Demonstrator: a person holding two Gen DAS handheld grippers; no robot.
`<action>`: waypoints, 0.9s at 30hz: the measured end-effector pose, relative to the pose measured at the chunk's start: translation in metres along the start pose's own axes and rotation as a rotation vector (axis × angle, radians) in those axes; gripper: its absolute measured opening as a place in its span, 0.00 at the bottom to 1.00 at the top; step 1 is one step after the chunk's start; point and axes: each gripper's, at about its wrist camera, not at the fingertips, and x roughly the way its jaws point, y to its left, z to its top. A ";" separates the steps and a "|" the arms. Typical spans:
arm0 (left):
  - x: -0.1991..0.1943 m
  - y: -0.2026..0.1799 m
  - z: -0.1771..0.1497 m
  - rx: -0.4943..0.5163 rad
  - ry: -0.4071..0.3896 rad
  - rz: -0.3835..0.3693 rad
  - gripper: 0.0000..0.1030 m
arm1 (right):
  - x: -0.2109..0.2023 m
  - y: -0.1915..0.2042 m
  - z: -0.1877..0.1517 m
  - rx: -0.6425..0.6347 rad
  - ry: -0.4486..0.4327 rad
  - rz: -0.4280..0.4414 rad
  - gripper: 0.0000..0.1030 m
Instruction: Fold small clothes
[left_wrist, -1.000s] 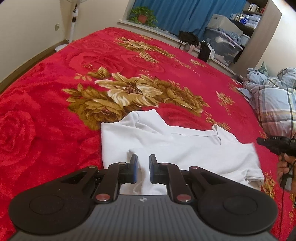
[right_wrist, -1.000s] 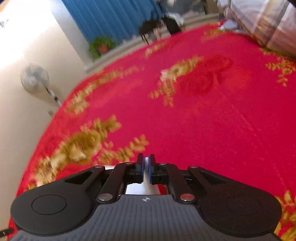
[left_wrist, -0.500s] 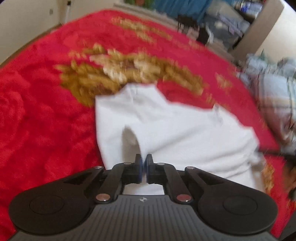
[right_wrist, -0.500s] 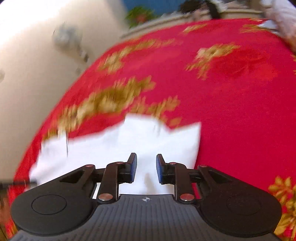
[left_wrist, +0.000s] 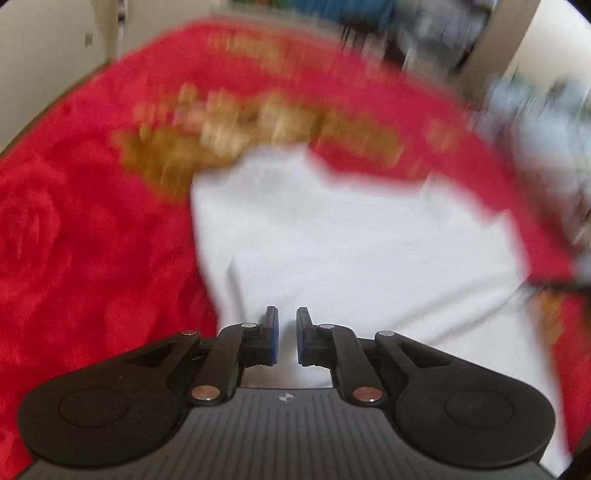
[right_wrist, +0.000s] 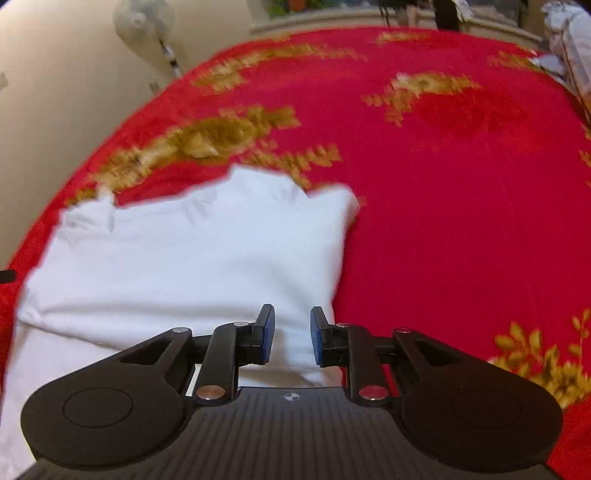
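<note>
A red blanket (right_wrist: 461, 192) with gold flowers covers the bed, and a white shirt (right_wrist: 192, 258) lies spread flat on it. The right gripper (right_wrist: 292, 332) hangs over the shirt's right edge, its 2 fingers (right_wrist: 266, 330) apart with nothing pinched. The left gripper (left_wrist: 287, 334), jaws just opening, hangs over the shirt's near left part, gripping nothing.
</note>
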 end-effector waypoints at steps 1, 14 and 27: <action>0.005 0.001 -0.005 0.014 0.003 0.028 0.10 | 0.000 0.002 -0.004 -0.006 -0.005 -0.031 0.21; -0.140 -0.021 -0.062 -0.018 -0.232 -0.024 0.11 | -0.173 0.030 -0.087 0.073 -0.268 -0.073 0.24; -0.167 -0.011 -0.231 -0.191 0.000 0.009 0.11 | -0.177 0.038 -0.233 0.205 -0.081 -0.127 0.24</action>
